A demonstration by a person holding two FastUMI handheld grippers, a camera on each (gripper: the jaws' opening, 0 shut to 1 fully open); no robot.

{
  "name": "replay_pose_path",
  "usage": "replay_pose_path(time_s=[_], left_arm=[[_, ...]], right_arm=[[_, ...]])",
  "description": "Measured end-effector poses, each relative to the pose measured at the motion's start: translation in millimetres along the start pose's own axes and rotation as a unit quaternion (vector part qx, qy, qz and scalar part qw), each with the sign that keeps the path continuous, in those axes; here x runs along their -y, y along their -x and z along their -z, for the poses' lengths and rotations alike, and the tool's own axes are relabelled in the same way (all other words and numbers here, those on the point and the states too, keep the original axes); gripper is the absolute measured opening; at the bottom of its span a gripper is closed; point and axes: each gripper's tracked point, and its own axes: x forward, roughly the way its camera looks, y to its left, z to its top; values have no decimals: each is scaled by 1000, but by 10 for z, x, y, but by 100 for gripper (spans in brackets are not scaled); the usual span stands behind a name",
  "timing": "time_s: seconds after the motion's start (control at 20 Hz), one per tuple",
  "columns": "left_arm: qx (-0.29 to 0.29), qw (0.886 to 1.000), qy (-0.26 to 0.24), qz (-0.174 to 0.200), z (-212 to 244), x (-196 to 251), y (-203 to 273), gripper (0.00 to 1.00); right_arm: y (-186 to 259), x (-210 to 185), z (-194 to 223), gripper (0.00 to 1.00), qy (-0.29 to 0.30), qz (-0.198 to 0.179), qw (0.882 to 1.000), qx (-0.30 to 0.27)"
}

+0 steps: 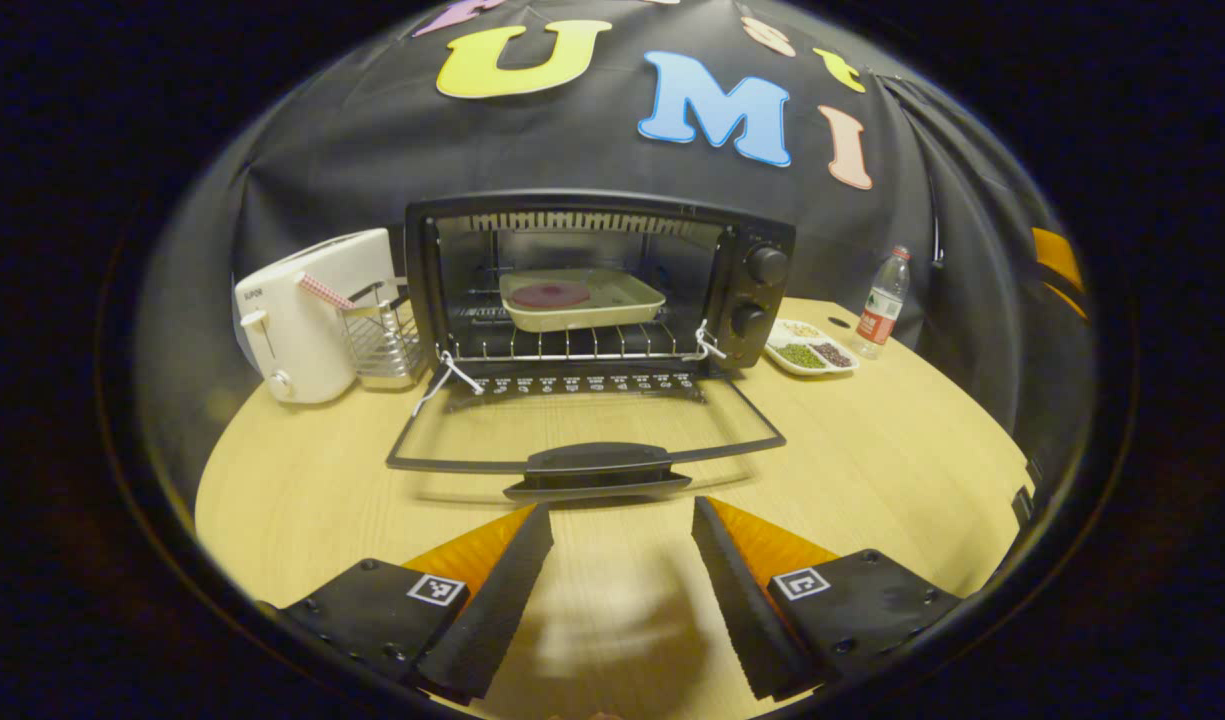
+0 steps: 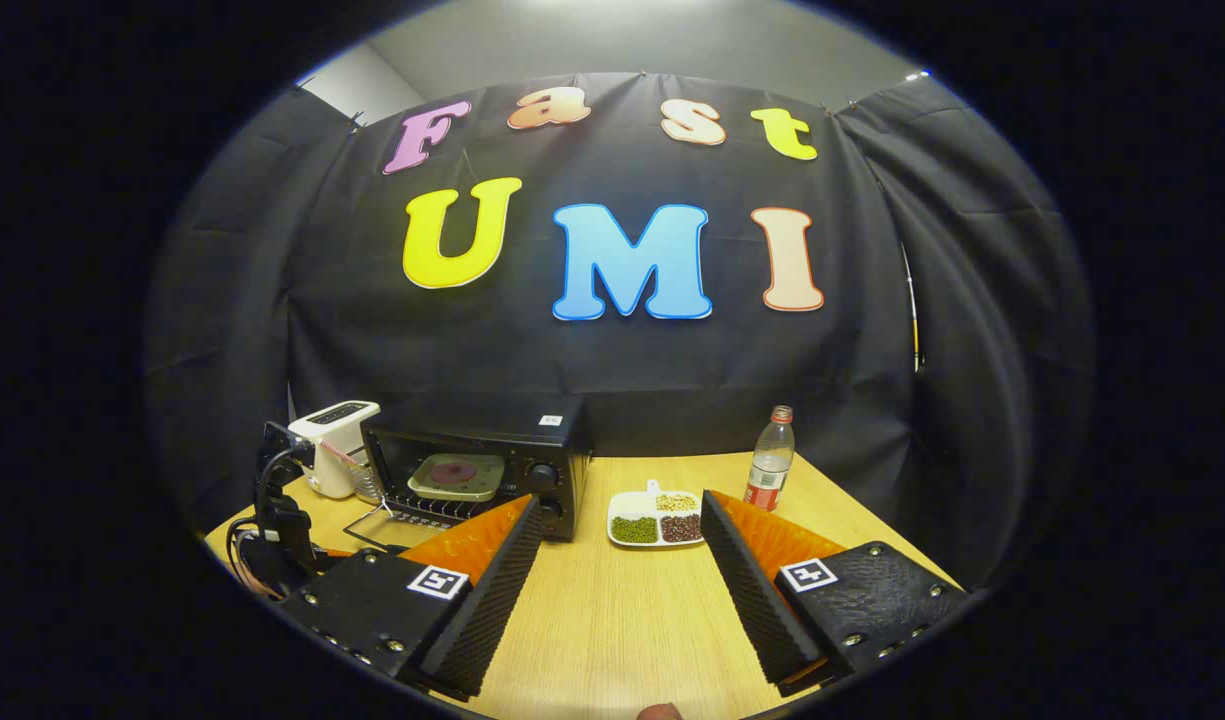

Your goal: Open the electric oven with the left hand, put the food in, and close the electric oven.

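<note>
- The black electric oven stands at the back of the pale wooden worktop, and its glass door lies folded all the way down, flat towards the camera.
- Inside, on the wire rack, sits a cream rectangular baking tray with a dark red round piece of food in it.
- The left tongs hover just in front of the door's black handle, fingers spread apart, nothing between them.
- In the right gripper view the right tongs hang well back from the oven, fingers also wide apart and holding nothing.
- From that side the tray with its red disc shows through the open oven front.
- Beside the oven, on its left in the left gripper view, a white toaster and a small wire basket.
- On the other side, a white divided dish of green and dark beans, then a clear plastic bottle with a red label, standing upright.
- At the left edge of the right gripper view, the left tool's dark body with cables.
</note>
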Motion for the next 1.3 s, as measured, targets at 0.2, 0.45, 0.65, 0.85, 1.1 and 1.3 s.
replay_pose_path(time_s=[0.2,0.45,0.65,0.85,1.1,1.3], left_arm=[[-25,1000,8,-11,100,-21,-164,100],[-30,999,-8,-22,96,-50,-306,96],[-16,999,7,-31,77,-55,-342,100],[-7,999,10,-36,7,-42,-301,95],[15,999,3,-38,-180,-31,-179,95],[43,998,-6,-40,-421,-17,-78,95]], right_arm=[[-17,110,22,98,-10,18,1000,-8],[-13,179,-41,98,-7,24,1000,-7],[-39,142,-45,98,0,22,1000,-6],[-69,119,-3,98,9,18,1000,-9],[-78,21,-23,98,18,2,1000,-6],[-123,-38,-11,97,19,-6,1000,-8]])
